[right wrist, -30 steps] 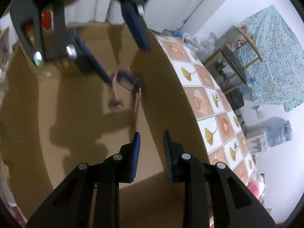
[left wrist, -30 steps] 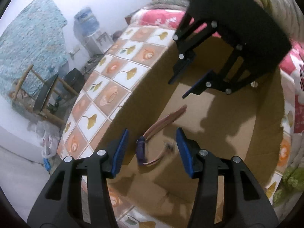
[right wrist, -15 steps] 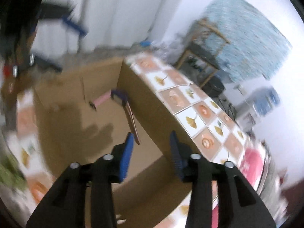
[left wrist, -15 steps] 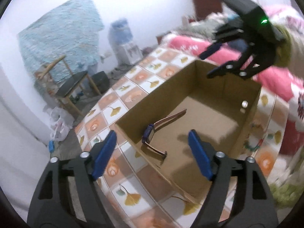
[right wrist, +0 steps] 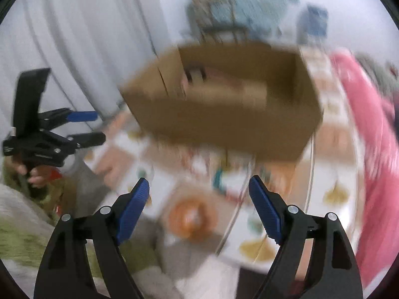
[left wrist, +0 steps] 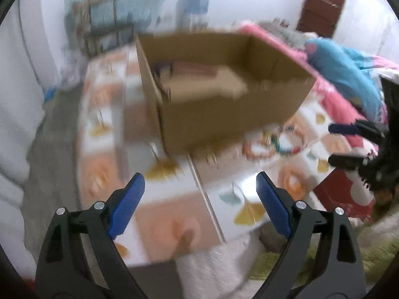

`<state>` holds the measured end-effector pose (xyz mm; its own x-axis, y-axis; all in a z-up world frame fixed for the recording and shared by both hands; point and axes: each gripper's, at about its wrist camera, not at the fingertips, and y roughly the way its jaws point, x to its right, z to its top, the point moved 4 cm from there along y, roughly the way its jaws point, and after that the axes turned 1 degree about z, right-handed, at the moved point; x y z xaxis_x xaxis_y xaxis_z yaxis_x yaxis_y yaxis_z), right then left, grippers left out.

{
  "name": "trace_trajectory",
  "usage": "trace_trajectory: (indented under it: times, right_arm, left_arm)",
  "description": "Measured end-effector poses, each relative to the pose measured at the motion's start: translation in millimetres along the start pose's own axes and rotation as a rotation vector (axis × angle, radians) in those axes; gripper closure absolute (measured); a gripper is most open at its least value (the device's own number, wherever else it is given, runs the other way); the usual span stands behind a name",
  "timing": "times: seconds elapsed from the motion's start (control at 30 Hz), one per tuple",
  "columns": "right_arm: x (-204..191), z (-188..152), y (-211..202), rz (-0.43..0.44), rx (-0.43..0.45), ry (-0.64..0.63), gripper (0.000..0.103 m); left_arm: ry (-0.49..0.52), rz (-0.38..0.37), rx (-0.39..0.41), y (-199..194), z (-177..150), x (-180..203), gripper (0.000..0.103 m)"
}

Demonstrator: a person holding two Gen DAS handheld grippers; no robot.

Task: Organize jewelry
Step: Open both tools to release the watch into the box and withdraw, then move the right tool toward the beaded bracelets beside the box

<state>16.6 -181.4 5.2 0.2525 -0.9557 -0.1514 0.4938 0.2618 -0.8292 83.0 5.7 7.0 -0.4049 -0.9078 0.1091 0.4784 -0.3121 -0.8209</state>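
Both the left tongs [left wrist: 200, 199] and right tongs [right wrist: 199, 205], jaws just spread apart and empty, hang short of the open brown cardboard box [left wrist: 224, 114], so the next move is probably reaching for the blurred colourful bead bracelets [left wrist: 271, 144] ahead-right of the left tongs.

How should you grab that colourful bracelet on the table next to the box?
Probably from straight above: the colourful bracelet seems to lie flat on the table, an open loop. Pinch its band on the side away from the cardboard box, straddling it inside and outside. The picture is blurred.

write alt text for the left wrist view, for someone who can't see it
Blurred view: the open, empty left gripper hangs over a floral-tiled table, facing an open cardboard box. Bead bracelets lie beside the box, and the right gripper shows at the right edge.
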Motion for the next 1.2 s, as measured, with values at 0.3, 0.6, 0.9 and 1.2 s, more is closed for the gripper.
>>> trace_trajectory:
  times: [0.3,0.6,0.9,1.2]
  right_arm:
    - [10.5,-7.8,47.9,-0.082,-0.146,0.172,0.023]
    - [10.5,-15.6,72.6,-0.188,-0.182,0.168,0.023]
    - [14.5,-8.0,89.0,-0.23,-0.175,0.157,0.007]
    - [16.9,-3.7,91.4,-0.232,-0.129,0.162,0.007]
  left_arm:
    - [-0.129,0.071,-0.096,52.5,-25.4,-7.2,0.016]
    - [-0.115,0.108,-0.103,61.5,-32.2,-6.9,0.01]
    - [-0.078,0.184,-0.118,65.8,-33.5,4.6,0.007]
    - [-0.075,0.191,-0.117,64.2,-34.2,6.3,0.007]
